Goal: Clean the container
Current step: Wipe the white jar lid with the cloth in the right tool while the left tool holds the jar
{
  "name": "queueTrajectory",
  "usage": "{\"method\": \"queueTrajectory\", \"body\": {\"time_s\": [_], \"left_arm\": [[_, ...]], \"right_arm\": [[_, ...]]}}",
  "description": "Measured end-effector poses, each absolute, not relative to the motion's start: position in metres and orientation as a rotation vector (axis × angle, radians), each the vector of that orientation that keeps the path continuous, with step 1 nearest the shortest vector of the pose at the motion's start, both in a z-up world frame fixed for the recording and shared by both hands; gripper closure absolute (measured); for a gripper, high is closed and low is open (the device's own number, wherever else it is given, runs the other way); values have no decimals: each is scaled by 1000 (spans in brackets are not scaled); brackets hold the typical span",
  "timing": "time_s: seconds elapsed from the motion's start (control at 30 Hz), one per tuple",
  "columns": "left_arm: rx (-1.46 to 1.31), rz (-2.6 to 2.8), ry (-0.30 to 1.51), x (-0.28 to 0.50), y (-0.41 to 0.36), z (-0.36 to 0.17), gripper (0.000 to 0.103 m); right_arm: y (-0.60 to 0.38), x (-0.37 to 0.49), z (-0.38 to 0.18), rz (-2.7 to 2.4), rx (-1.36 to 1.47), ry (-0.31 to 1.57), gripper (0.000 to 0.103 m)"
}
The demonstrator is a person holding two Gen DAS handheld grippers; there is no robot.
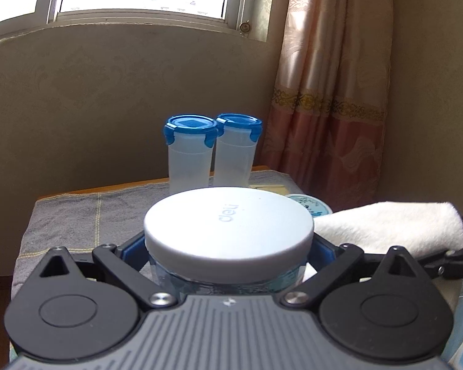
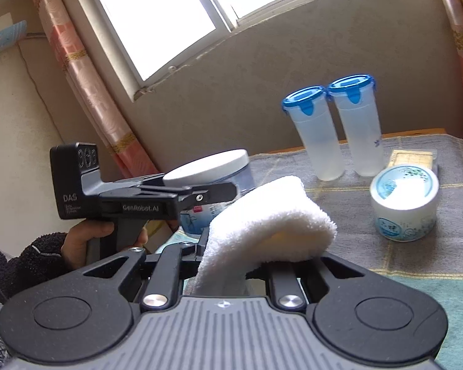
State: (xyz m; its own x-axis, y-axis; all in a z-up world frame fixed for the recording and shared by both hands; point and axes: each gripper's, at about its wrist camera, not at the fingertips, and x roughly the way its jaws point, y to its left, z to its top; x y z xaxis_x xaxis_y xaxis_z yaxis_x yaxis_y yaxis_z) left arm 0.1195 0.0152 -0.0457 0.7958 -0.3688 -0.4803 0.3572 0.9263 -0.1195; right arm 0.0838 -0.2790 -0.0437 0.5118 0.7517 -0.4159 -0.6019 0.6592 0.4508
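Note:
A clear round jar with a white lid (image 1: 228,225) sits between the jaws of my left gripper (image 1: 228,248), whose blue pads press its sides just under the lid. The right wrist view shows that jar (image 2: 213,166) held at the table's left edge by the left gripper (image 2: 185,197), with a person's hand (image 2: 86,240) on its handle. My right gripper (image 2: 253,259) is shut on a folded white towel (image 2: 271,215), which hides its fingertips. The towel (image 1: 385,225) lies just right of the jar.
Two tall translucent containers with blue clip lids (image 2: 316,132) (image 2: 359,126) stand at the back of the grey cloth-covered table (image 2: 339,203). A round white tub with a blue pattern (image 2: 404,203) and a yellowish packet (image 2: 412,157) sit to the right. Wall, window and curtains lie behind.

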Motion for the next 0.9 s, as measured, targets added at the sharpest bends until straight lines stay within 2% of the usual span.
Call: {"method": "queueTrajectory", "body": {"time_s": [0.27,0.47,0.9], "left_arm": [[40,-377,543,117,12,-80,4],[75,-429,536,113,-4,-88,4],[125,-467,523,113,-19,-97,4]], "right_arm": [[-281,111,-16,710,125,596,84],[-241,140,1,702,-27,574,84],[-178,145,-32,854,-59,687,84]]}}
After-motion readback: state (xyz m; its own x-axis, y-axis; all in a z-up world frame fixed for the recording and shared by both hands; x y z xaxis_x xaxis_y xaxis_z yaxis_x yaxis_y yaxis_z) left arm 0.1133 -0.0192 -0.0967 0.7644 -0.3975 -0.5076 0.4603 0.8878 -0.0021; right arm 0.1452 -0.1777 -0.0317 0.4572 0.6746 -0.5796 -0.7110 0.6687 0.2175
